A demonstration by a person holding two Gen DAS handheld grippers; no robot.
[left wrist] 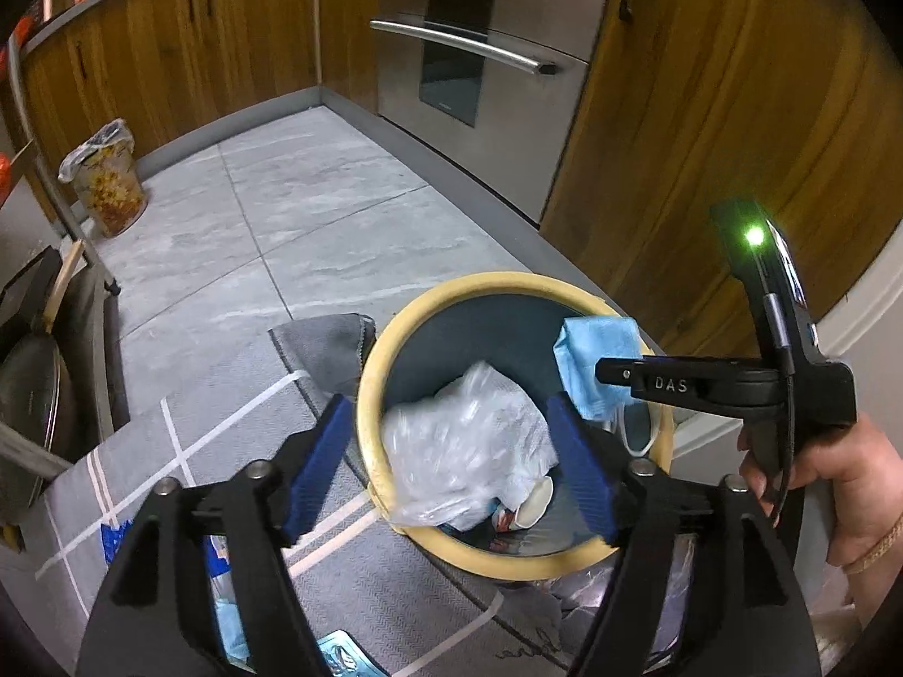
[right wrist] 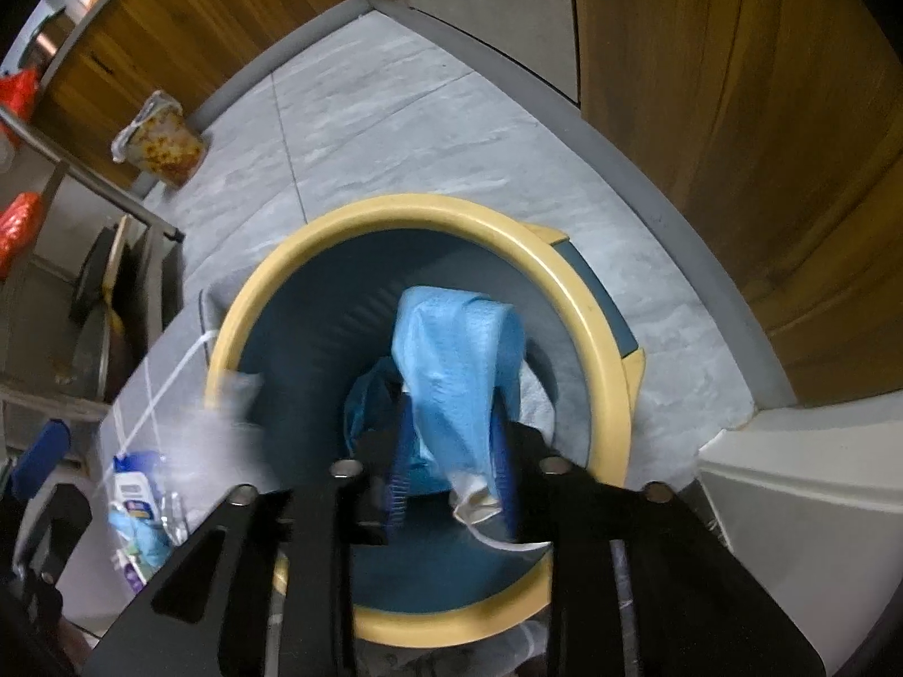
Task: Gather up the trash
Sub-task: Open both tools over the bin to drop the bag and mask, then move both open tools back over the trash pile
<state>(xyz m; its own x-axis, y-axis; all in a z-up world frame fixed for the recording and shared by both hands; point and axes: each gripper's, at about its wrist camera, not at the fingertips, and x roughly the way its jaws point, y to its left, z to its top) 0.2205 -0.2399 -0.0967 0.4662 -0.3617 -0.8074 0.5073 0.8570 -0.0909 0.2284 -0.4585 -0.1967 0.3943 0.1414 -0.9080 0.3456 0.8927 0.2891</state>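
Over the bin (left wrist: 389, 333), the left tool (left wrist: 446, 462) was spread around a plastic bag (left wrist: 463, 445); a blue mask (right wrist: 451, 372) was loosely flanked by the right tool (right wrist: 451, 479).

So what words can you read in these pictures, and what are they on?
"DAS": on the black arm of the right gripper, seen from the left wrist.
Oven door: a small mark, too small to read.
White and blue packet on the mat: print too blurred to read.
Patterned bin: no readable words.
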